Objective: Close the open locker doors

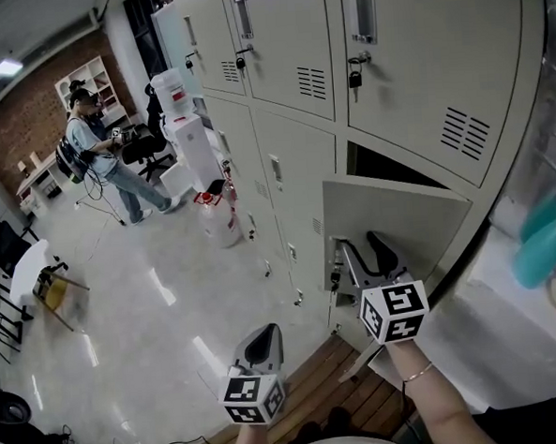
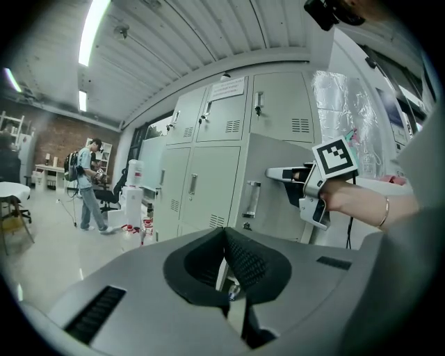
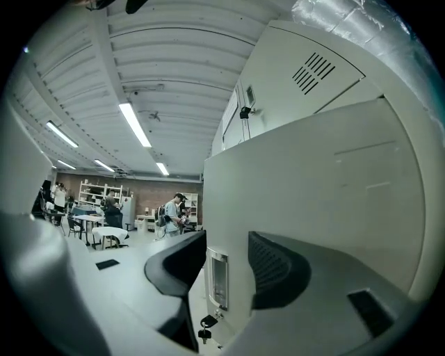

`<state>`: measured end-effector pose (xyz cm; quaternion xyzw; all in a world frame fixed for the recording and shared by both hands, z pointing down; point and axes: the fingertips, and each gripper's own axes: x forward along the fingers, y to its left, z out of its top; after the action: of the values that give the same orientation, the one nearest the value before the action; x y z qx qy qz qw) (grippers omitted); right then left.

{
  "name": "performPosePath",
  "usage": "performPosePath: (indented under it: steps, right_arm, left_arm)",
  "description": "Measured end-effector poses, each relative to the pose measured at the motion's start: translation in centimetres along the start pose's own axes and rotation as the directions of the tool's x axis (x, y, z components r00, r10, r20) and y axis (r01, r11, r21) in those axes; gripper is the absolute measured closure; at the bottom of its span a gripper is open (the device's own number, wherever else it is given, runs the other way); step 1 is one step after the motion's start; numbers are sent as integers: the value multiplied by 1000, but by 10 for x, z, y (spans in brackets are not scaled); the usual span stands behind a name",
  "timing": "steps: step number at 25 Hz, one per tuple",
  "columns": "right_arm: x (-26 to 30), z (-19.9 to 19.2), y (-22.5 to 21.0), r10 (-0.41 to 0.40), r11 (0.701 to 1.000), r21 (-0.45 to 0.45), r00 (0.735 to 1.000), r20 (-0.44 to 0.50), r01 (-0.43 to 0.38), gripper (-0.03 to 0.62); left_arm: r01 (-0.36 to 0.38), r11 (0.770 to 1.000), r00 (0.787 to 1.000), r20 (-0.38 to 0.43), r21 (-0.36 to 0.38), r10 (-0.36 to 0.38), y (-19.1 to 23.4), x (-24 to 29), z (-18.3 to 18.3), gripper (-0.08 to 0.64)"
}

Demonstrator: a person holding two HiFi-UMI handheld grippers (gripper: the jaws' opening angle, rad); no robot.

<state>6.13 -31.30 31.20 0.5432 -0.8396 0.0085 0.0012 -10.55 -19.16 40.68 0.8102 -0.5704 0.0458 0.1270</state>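
Note:
One grey locker door [image 1: 391,228] stands ajar in the middle row of the lockers, with a dark gap above it. My right gripper [image 1: 365,258] is at this door's free edge, open. In the right gripper view the door [image 3: 320,181] fills the right side, and its recessed handle [image 3: 217,278] and a hanging key [image 3: 204,327] sit between the spread fingers of my right gripper [image 3: 226,243]. My left gripper [image 1: 263,337] hangs lower and to the left, away from the lockers, shut on nothing. The left gripper [image 2: 224,233] view shows the ajar door [image 2: 271,208] and the right gripper [image 2: 288,174] on it.
The other locker doors [image 1: 286,47] look closed, and one carries a padlock [image 1: 355,78]. A water dispenser [image 1: 183,128] stands by the lockers on the left. A person with a backpack [image 1: 95,143] is far off. Wooden boards [image 1: 317,392] lie underfoot. A white surface with teal bottles [image 1: 542,242] is to the right.

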Motion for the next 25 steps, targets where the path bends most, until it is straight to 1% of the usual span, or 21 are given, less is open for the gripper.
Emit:
performPosePath:
  steps: [6, 14, 25]
  right_arm:
    - [11, -6, -28, -48, 999, 13, 999, -23, 49, 413]
    - [18, -15, -55, -105, 994, -11, 993, -62, 104, 413]
    - [25, -22, -78, -136, 991, -28, 986, -92, 134, 418]
  left_arm:
    - [-13, 1000, 1000, 4, -3, 13, -2, 5, 1, 541]
    - [-12, 1000, 1000, 5, -4, 12, -4, 12, 3, 541]
    - [-3, 1000, 1000, 5, -6, 3, -7, 19, 4, 541]
